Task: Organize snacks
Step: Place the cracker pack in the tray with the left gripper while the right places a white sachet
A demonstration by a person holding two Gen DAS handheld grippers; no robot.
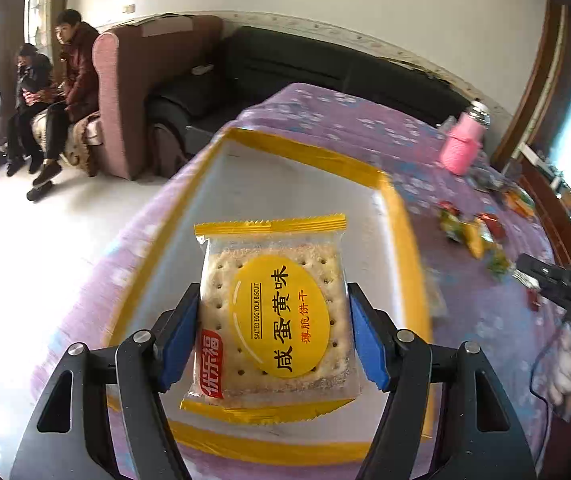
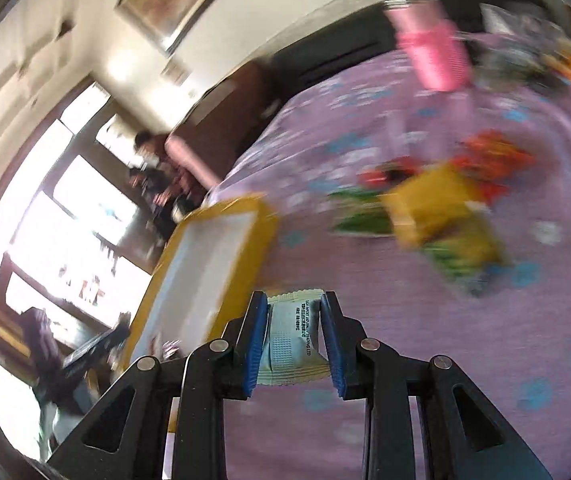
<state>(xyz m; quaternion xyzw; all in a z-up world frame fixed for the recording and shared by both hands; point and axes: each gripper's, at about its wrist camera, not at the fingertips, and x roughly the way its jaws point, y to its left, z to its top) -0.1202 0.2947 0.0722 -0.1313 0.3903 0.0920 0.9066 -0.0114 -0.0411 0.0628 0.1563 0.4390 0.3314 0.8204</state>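
- The left gripper (image 1: 273, 320) pinches a biscuit packet (image 1: 273, 316) by its two side edges, blue pads (image 1: 369, 344) tight against the wrapper, yellow label facing the camera.
- That packet hangs right above the yellow-rimmed tray (image 1: 317, 156), which sits on the purple flowered tablecloth (image 1: 365, 120).
- Over to the right gripper (image 2: 293, 340): it's clamped on a small white packet (image 2: 291, 344), squeezed between the blue pads, printed side up.
- It's held above the cloth, just beside the tray's near corner (image 2: 261, 240).
- A loose pile of snacks (image 2: 437, 208) in yellow, green and red wrappers lies farther out on the cloth, well apart from the tray; this view is blurred.
- A pink bottle (image 1: 463, 140) stands near the table's far edge.
- Sofas (image 1: 285, 68) line the wall, with two people (image 1: 53, 92) seated.
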